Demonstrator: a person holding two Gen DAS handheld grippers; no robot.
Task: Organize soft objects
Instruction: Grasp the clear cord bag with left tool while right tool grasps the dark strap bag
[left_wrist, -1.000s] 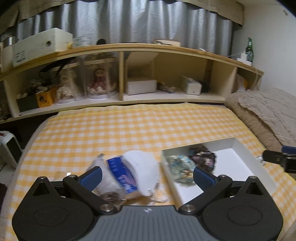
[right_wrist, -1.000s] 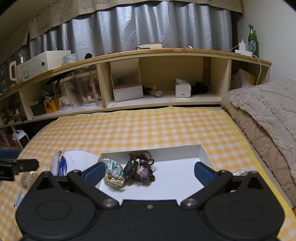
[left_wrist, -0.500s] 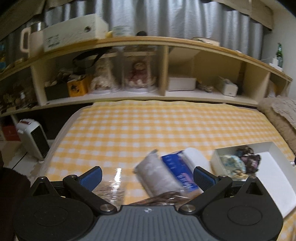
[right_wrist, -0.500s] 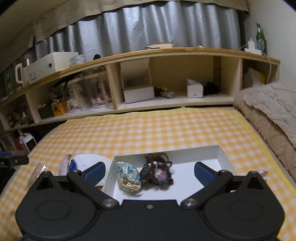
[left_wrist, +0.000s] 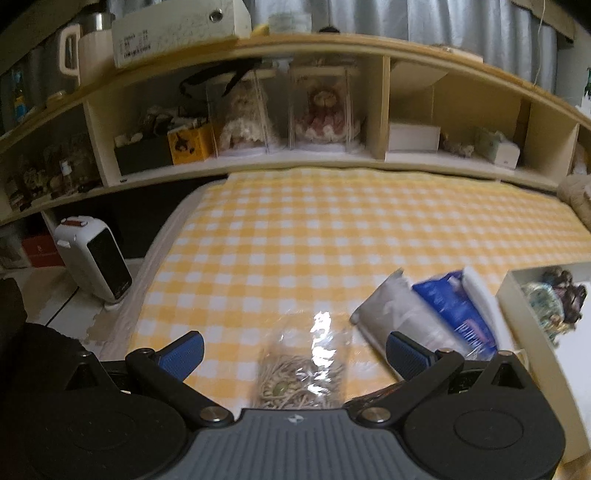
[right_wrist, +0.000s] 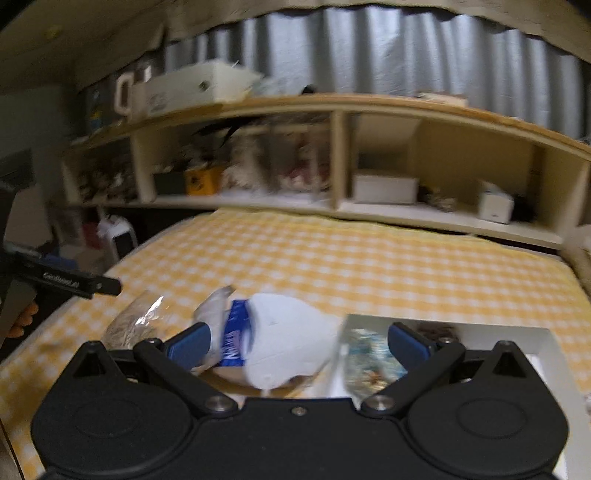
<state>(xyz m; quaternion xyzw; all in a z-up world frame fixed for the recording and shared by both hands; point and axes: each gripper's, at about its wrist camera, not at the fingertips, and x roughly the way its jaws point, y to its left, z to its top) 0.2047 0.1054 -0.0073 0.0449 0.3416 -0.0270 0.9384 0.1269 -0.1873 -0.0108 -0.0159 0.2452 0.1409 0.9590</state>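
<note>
Item 1, left tool (left_wrist: 291, 345): blue pads spread wide, nothing between them yet. It hangs over the yellow checked bed cover (left_wrist: 332, 229), lined up on the clear bag (left_wrist: 306, 369).

Item 2, clear bag: crinkly film around a beige corded bundle, lying flat on the bed cover near the tool's body. It sits just left of the white pack (left_wrist: 399, 317) and apart from the white tray (left_wrist: 517, 302). In the right wrist view the clear bag (right_wrist: 129, 325) shows at the far left, with the left tool (right_wrist: 96, 286) above it.

Item 3, right tool (right_wrist: 299, 341): also spread wide and holding nothing, over the white pack (right_wrist: 288, 339) with its blue label, at the tray's left wall.

Item 4, white tray (right_wrist: 546, 336): already holds a pale patterned pouch (left_wrist: 543, 302) and a dark frilly piece (left_wrist: 569, 291) at its left end; the rest of its floor looks bare.

Handling, as I judge it:
- You seem to be at the pick-up of the clear bag. Bring the left tool lower and forward so the pads bracket the bundle itself, not just loose film, which would slip or tear.
- Close gently; the contents look soft and will compress.
- Keep the pads clear of the white pack's edge so you lift one thing only.
- Lift straight before you carry it toward the tray, and aim for the bare floor to the right of the two pieces.
- Hold the right tool off the tray's left wall so the two tools do not meet there.
</note>
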